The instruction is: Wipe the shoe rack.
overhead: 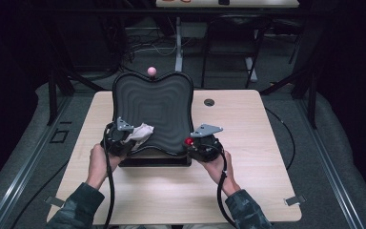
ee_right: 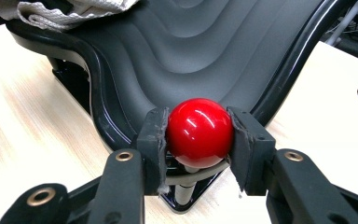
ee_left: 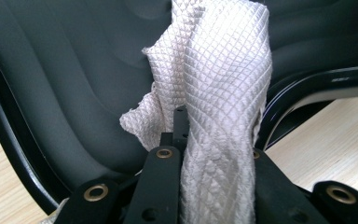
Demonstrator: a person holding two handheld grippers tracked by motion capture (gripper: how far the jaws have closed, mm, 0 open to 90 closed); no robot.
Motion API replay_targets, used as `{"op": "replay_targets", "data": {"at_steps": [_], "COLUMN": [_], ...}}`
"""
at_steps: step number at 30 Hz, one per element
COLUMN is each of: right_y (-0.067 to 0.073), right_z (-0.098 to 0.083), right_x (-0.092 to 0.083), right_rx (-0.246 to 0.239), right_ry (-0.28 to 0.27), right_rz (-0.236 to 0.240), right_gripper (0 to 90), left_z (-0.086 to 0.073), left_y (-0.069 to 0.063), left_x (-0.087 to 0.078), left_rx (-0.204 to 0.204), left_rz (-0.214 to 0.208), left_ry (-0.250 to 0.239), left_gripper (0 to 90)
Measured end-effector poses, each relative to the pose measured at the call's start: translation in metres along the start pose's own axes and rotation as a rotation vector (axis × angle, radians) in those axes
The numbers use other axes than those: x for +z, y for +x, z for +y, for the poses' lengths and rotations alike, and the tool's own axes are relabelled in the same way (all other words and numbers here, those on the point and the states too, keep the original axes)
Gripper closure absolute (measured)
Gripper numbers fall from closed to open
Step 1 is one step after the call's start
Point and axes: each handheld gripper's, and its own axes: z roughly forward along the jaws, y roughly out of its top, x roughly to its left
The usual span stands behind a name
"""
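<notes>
Centre of the high view: a black, ridged, wavy-rimmed tray (overhead: 169, 102) tilted on its stand on the pale wood table (overhead: 262, 143). The left gripper (overhead: 132, 137) is clamped tight on a cream quilted cloth (ee_left: 223, 93), which lies against the tray's lower-left ridges. The right gripper (ee_right: 199, 135) has its jaws closed on a glossy red ball knob (ee_right: 199, 132) at the tray's near right corner – prob. a handle on a short stem.

To wipe well: keep the knob pinched firm so the tray can't rock, drag the cloth along the grooves, not across, w/ light pressure – don't let it bunch.

Tray holds nothing but the cloth; a pink ball (overhead: 151, 71) sits at its far rim.
</notes>
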Motion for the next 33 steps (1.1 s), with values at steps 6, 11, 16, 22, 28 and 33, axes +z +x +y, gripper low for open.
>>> {"op": "replay_targets", "data": {"at_steps": [6, 11, 16, 22, 28, 33], "right_y": [0.001, 0.0, 0.0, 0.0, 0.001, 0.0], "right_z": [-0.001, 0.0, 0.0, 0.0, -0.001, -0.001], "right_x": [0.0, 0.0, 0.0, 0.0, 0.0, 0.0], "right_rx": [0.002, 0.003, 0.002, 0.002, 0.002, 0.001], "right_ry": [-0.005, -0.003, -0.003, -0.004, -0.005, -0.007], "right_rz": [0.0, 0.002, 0.002, 0.002, -0.001, 0.001], "right_gripper": [60.2, 60.2, 60.2, 60.2, 60.2, 60.2], "left_z": [0.006, 0.014, 0.025, 0.041, 0.068, 0.096], "left_y": [-0.004, 0.001, 0.008, 0.021, 0.041, 0.055], "left_x": [-0.006, -0.011, -0.016, -0.021, -0.026, -0.027], "left_rx": [0.006, 0.002, 0.001, -0.019, -0.056, -0.068], "left_rz": [-0.004, 0.003, 0.021, 0.048, 0.113, 0.174], "left_ry": [-0.035, -0.061, -0.08, -0.112, -0.15, -0.179], "left_gripper": [84.8, 84.8, 84.8, 84.8, 84.9, 84.9]}}
